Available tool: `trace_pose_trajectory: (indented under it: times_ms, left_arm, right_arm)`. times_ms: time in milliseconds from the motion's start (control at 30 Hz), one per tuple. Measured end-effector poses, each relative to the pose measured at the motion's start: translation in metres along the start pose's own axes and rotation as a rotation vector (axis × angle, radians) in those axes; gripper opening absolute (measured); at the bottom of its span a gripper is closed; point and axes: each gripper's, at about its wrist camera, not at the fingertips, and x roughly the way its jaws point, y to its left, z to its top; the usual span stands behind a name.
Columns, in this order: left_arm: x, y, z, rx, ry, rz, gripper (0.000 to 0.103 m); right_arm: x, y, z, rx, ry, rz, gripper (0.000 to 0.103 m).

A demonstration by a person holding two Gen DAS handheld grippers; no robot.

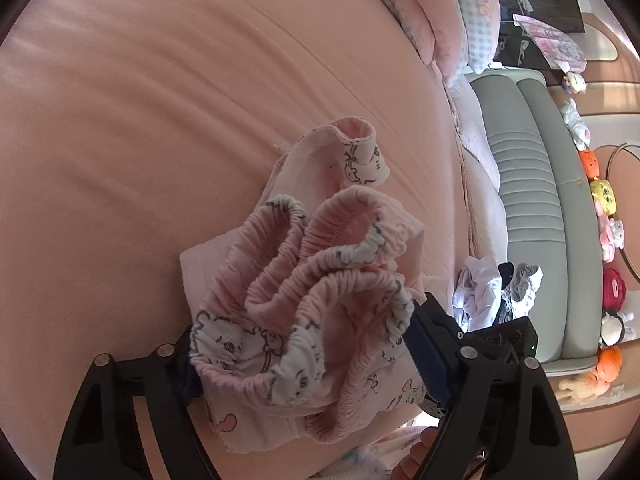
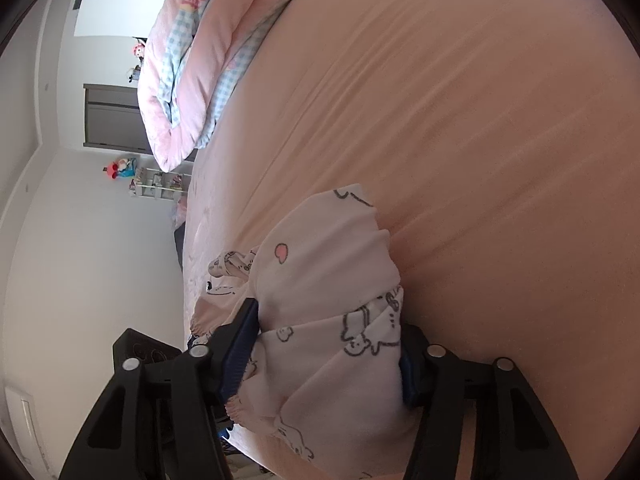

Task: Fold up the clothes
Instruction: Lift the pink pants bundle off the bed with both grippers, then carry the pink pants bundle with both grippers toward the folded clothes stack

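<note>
1. The pink cartoon-print pyjama trousers (image 1: 304,312) sit bunched on the near part of the peach bedsheet (image 1: 160,120), the elastic waistband (image 1: 340,240) looped in folds.
2. The left gripper (image 1: 304,360) is clamped on the gathered waistband; the right gripper (image 2: 324,356) is clamped on another bunch of the same garment (image 2: 320,300).
3. To do this well, I judge both grips should pull apart evenly, lifting the cloth until the waistband runs straight before laying it flat.
4. A folded quilt (image 2: 188,80) lies at the far end; plush toys (image 1: 600,200) line the right.
5. No readable writing or brand shows.

Pyjama bottoms (image 1: 304,300) on bed (image 1: 160,120); quilt (image 1: 440,8) behind
</note>
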Motion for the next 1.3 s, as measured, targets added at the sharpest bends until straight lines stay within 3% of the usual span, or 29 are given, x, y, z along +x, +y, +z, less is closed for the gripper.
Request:
trace_pose_trajectory:
  times_ms: [67,167,367,500,700,867,1067,1300]
  left_arm:
    - [0.001,0.0,-0.003,-0.013,-0.018,0.013,0.062]
    - [0.01,-0.008,0.0,-0.014,-0.035,0.04,0.059]
    - [0.019,-0.029,-0.005,0.107,-0.062,0.185,0.059]
    - [0.02,-0.033,-0.008,0.158,-0.07,0.195,0.06]
    - [0.019,-0.027,-0.006,0.15,-0.081,0.147,0.06]
    - [0.022,-0.038,-0.01,0.17,-0.105,0.189,0.06]
    - [0.016,-0.053,-0.017,0.237,-0.157,0.266,0.047]
    - [0.009,-0.053,-0.02,0.269,-0.171,0.272,0.038]
  right_arm:
    - [0.002,-0.009,0.0,0.062,0.001,0.046,0.043]
    - [0.005,-0.017,0.001,0.127,0.015,0.101,0.041]
    - [0.008,-0.01,0.001,0.109,0.004,0.059,0.04]
    - [0.013,-0.003,0.001,0.067,0.008,0.009,0.041]
    - [0.014,0.009,0.0,-0.002,-0.001,-0.056,0.04]
    - [0.017,0.026,-0.002,-0.098,-0.018,-0.139,0.04]
    - [0.02,0.063,-0.008,-0.304,-0.063,-0.274,0.039]
    - [0.017,0.081,-0.006,-0.37,-0.08,-0.258,0.035]
